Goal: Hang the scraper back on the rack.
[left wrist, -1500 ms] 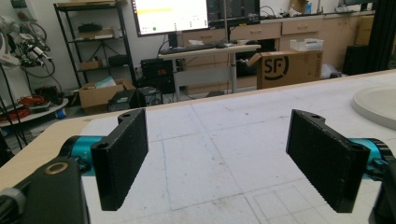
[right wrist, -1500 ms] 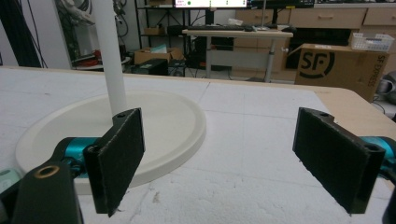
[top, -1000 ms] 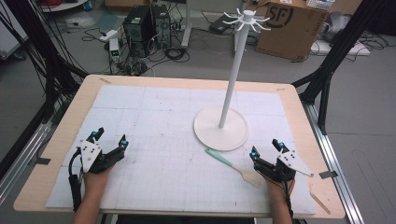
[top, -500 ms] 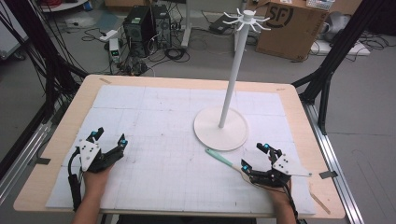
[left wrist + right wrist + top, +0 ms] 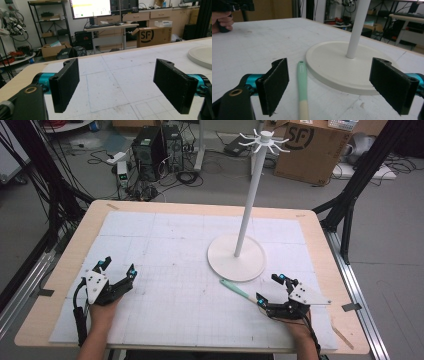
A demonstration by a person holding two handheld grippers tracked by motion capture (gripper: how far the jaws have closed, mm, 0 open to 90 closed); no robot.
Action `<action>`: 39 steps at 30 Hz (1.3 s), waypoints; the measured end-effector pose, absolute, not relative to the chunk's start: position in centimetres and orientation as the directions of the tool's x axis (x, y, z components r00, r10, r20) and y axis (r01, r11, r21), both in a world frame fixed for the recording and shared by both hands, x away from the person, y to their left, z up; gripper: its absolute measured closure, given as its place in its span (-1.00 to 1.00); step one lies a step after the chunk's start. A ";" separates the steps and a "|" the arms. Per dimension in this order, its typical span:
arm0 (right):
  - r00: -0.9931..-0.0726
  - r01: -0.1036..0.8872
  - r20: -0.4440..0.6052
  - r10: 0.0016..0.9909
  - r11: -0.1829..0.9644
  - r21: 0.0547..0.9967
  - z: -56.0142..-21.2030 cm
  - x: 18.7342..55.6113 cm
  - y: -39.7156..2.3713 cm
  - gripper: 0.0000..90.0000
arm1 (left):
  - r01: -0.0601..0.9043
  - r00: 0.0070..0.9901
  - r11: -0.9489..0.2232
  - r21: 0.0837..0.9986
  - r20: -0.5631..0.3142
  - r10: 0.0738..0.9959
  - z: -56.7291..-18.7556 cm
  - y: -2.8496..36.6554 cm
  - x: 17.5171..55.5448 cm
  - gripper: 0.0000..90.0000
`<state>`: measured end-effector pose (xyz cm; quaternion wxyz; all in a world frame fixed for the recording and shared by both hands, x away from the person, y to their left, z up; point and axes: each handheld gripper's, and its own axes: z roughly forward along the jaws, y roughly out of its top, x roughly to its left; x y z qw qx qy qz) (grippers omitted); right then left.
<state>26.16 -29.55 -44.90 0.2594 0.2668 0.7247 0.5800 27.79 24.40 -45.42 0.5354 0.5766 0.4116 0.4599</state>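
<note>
Right hand-held gripper (image 5: 273, 289) low over the bench (image 5: 310, 227), just beside the white stand base (image 5: 236, 257), jaws wide apart, straddling the mint-handled tool (image 5: 302, 82) lying flat beside that base. Left hand-held gripper (image 5: 117, 268) well apart from the base, jaws apart, nothing held, forearm level.

A lab: shelves (image 5: 48, 17) at upper left, monitor (image 5: 91, 7) at top centre, cardboard boxes (image 5: 153, 36), and floor cables (image 5: 187, 175).

Claw bodies: left claw (image 5: 117, 271) and right claw (image 5: 274, 289), black frames
Pads: black, ribbed rectangles
Fingertip mounts: teal cylinders
Top plates: grey, three-cornered
Cables: black
</note>
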 end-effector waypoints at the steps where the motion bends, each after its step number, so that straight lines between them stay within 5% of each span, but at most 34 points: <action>1: -0.730 0.098 -0.058 0.681 0.188 0.977 -44.9 26.2 -29.5 -0.64 | -0.018 0.238 -0.087 0.996 0.089 0.967 -45.4 24.4 27.8 -0.52; 13: -0.760 0.344 0.042 0.649 0.347 0.873 -44.2 27.8 -28.4 -0.51 | -0.016 0.238 -0.087 0.996 0.088 0.967 -45.4 24.4 27.8 -0.52; 39: -0.799 0.441 0.052 0.599 0.526 0.727 -41.6 28.7 -25.9 -0.34 | -0.018 0.238 -0.088 0.996 0.090 0.967 -45.4 24.4 27.8 -0.52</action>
